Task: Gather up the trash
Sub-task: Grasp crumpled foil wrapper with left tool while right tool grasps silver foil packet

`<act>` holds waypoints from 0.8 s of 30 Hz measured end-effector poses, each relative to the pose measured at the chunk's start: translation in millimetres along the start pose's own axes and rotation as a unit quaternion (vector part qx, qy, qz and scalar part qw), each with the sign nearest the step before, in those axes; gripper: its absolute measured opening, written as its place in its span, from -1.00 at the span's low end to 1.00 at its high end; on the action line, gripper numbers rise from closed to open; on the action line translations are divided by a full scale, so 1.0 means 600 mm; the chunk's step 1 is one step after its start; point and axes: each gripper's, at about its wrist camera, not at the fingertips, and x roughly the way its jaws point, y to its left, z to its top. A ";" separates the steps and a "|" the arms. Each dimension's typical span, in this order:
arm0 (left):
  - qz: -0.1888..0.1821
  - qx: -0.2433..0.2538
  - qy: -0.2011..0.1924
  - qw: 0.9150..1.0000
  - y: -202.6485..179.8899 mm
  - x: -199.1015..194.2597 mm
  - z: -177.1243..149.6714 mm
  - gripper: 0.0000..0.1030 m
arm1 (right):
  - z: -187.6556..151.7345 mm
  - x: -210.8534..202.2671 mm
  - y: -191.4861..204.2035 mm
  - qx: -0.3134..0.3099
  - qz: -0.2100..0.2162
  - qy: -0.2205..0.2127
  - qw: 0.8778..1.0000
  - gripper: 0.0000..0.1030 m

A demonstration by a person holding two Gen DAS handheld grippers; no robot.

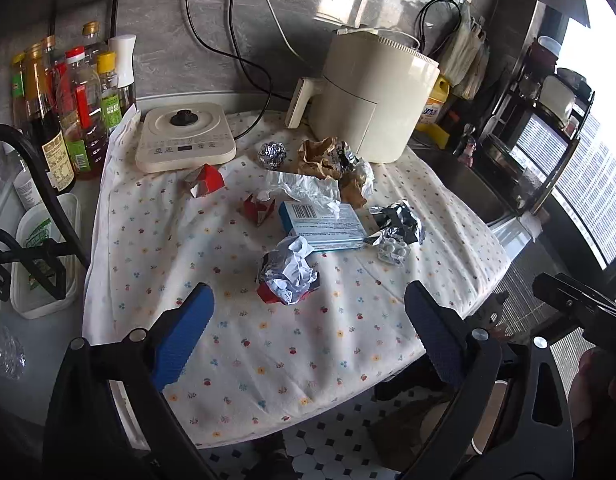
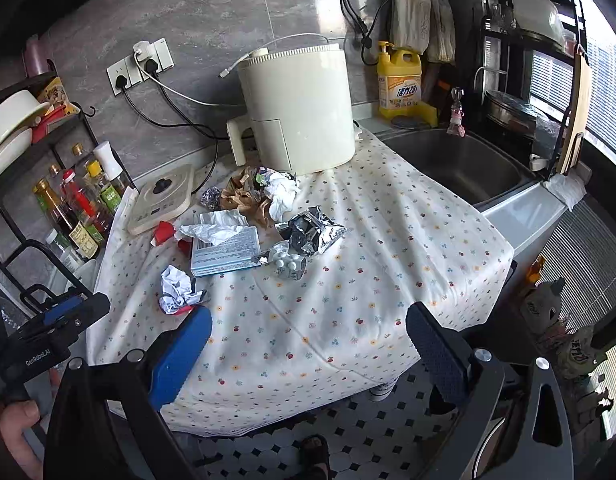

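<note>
Left wrist view: the left gripper hangs wide and empty over the near edge of the cloth, likely lining up on the nearest crumpled wrapper, just beyond its fingertips. Past it the blue box lies flat, long axis running far-left to near-right.

Right wrist view: the right gripper is likewise wide, holding nothing. The trash sits mid-cloth; the foil bag points right, well apart from the sink.
</note>
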 end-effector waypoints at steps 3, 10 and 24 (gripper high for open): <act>-0.010 -0.005 0.017 1.000 0.014 0.047 0.013 0.71 | 0.015 0.038 0.008 -0.011 -0.009 0.012 1.000 0.76; -0.021 -0.008 0.059 0.998 0.040 0.148 0.027 0.68 | 0.045 0.142 0.018 -0.021 -0.015 0.036 0.999 0.48; -0.007 -0.024 0.067 0.997 0.071 0.159 0.068 -0.40 | 0.105 0.307 -0.009 -0.015 -0.030 0.073 0.997 0.44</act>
